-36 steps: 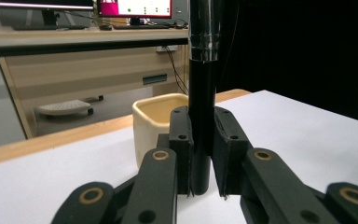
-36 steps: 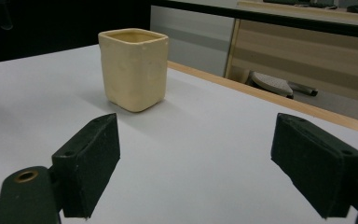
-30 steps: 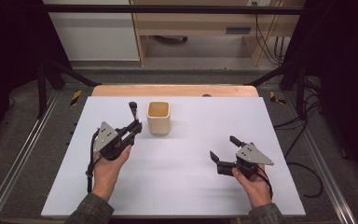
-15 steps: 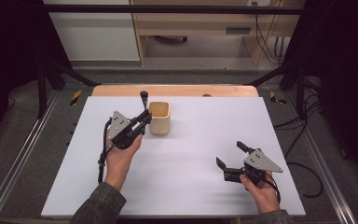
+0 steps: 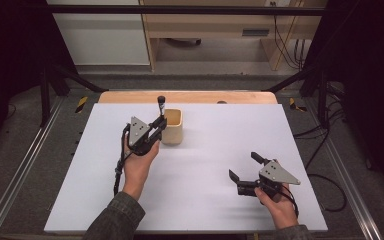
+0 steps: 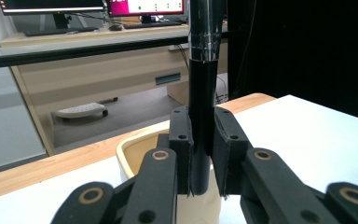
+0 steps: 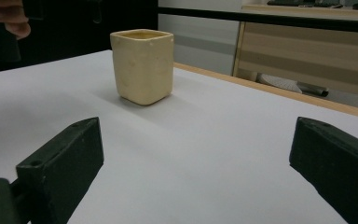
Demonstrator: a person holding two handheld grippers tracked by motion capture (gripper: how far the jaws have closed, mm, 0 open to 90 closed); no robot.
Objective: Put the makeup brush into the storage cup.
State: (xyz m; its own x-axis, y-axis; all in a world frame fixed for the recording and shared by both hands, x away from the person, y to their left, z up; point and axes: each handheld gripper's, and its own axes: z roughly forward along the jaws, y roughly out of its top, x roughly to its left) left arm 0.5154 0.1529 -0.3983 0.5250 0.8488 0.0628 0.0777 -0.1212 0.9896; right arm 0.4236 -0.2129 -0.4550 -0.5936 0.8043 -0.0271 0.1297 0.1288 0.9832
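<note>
- Since the earlier frame, the left hand-held gripper (image 5: 158,124) is carrying the black pen (image 5: 160,107), clamped upright, across the counter (image 5: 205,200) to the cream cup (image 5: 173,127).
- Right hand-held gripper (image 5: 244,167) has been opening its jaws, nothing between them, well apart.
- Pen needs centring over the cup mouth; the near rim is obstructing.
</note>
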